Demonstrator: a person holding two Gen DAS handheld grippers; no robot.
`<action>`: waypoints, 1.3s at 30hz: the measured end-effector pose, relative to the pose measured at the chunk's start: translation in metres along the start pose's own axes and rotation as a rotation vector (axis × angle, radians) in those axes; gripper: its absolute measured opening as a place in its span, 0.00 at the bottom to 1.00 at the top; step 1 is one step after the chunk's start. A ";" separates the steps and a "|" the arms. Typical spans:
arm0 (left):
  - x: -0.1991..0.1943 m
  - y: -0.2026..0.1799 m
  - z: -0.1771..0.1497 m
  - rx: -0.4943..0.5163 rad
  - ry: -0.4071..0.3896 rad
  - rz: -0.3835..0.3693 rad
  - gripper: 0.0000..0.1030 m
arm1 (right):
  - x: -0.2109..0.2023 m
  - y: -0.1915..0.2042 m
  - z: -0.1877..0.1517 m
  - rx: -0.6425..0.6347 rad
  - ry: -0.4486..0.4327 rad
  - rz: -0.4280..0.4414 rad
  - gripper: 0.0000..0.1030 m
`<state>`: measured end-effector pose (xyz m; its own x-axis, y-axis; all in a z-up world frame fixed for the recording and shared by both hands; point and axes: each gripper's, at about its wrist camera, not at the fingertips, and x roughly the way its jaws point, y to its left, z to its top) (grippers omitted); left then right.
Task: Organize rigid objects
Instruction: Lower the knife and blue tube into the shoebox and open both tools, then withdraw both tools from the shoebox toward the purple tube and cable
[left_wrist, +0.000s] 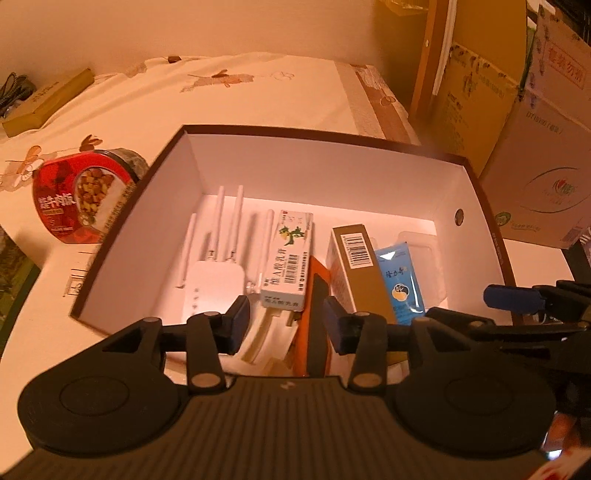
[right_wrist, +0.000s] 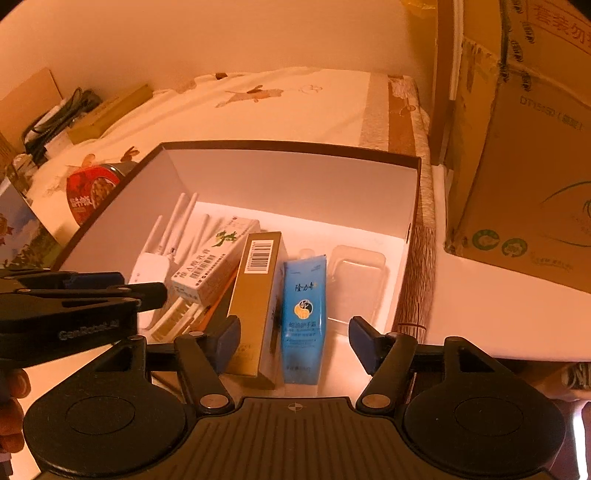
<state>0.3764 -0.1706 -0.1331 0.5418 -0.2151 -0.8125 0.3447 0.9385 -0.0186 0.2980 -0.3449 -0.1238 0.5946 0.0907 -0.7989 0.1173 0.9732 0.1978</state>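
A brown-rimmed white box (left_wrist: 454, 159) (right_wrist: 417, 206) holds a white router with antennas (left_wrist: 216, 275) (right_wrist: 151, 264), a white medicine carton (left_wrist: 290, 254) (right_wrist: 212, 266), a gold carton with a barcode (left_wrist: 360, 269) (right_wrist: 258, 295), a blue tube (left_wrist: 400, 277) (right_wrist: 303, 310), an orange-edged flat item (left_wrist: 314, 317) and a clear plastic tray (right_wrist: 356, 277). My left gripper (left_wrist: 286, 325) is open and empty over the box's near edge. My right gripper (right_wrist: 293, 339) is open and empty above the gold carton and blue tube.
A red food tub (left_wrist: 79, 197) (right_wrist: 92, 192) stands left of the box on the patterned tablecloth (left_wrist: 240, 99). A long gold box (left_wrist: 48, 103) lies at the back left. Large cardboard cartons (left_wrist: 535, 155) (right_wrist: 524, 158) stand to the right.
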 end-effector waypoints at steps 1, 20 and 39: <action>-0.003 0.002 0.000 -0.005 -0.004 0.001 0.39 | -0.002 0.000 -0.001 0.002 -0.002 0.002 0.61; -0.056 0.035 -0.026 -0.067 -0.018 0.042 0.44 | -0.043 0.016 -0.010 -0.010 -0.068 0.059 0.63; -0.093 0.076 -0.101 -0.189 0.036 0.103 0.45 | -0.066 0.058 -0.053 -0.066 -0.052 0.176 0.63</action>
<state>0.2751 -0.0522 -0.1178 0.5381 -0.1088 -0.8359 0.1368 0.9898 -0.0408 0.2234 -0.2833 -0.0898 0.6421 0.2513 -0.7242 -0.0432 0.9551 0.2931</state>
